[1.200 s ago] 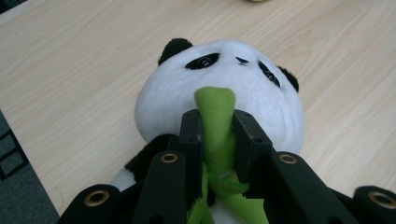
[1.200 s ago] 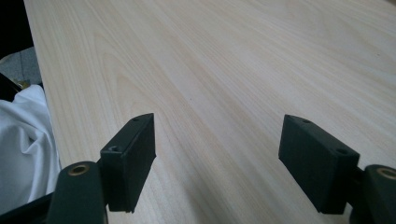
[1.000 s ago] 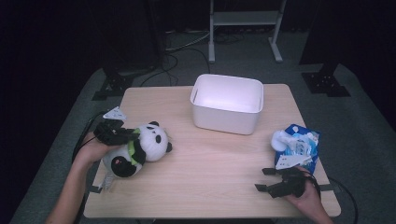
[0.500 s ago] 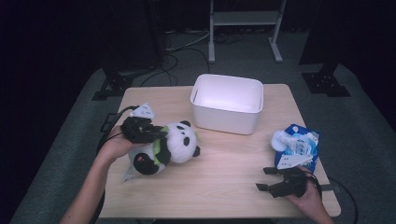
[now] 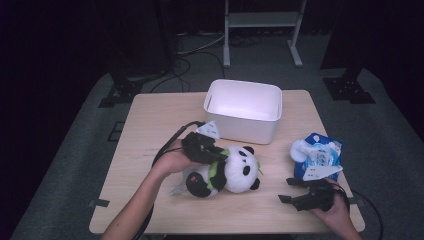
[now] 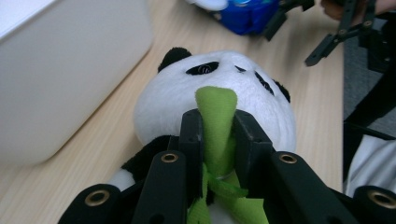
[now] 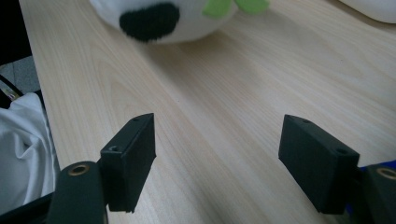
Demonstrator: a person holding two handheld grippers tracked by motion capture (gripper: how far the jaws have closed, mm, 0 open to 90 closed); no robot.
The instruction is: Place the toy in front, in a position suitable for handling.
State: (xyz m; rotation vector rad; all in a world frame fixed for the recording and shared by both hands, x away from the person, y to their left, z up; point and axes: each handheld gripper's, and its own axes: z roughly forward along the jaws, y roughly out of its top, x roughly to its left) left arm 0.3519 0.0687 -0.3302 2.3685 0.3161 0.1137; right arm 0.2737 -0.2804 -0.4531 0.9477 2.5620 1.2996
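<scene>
Left gripper point(image 6: 217, 128) clenched on green strip point(image 6: 215, 122) of plush panda point(image 5: 227, 171), at centre of high view on counter point(image 5: 150, 125), just below white bin point(image 5: 245, 107). Right gripper point(image 5: 292, 192) released, jaws wide apart, at lower right of frame below blue packet point(image 5: 320, 155).

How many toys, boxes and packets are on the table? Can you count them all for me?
Toys: 1, the panda plush
Boxes: 1, the white bin
Packets: 1, the blue packet
Total: 3 things on the table
</scene>
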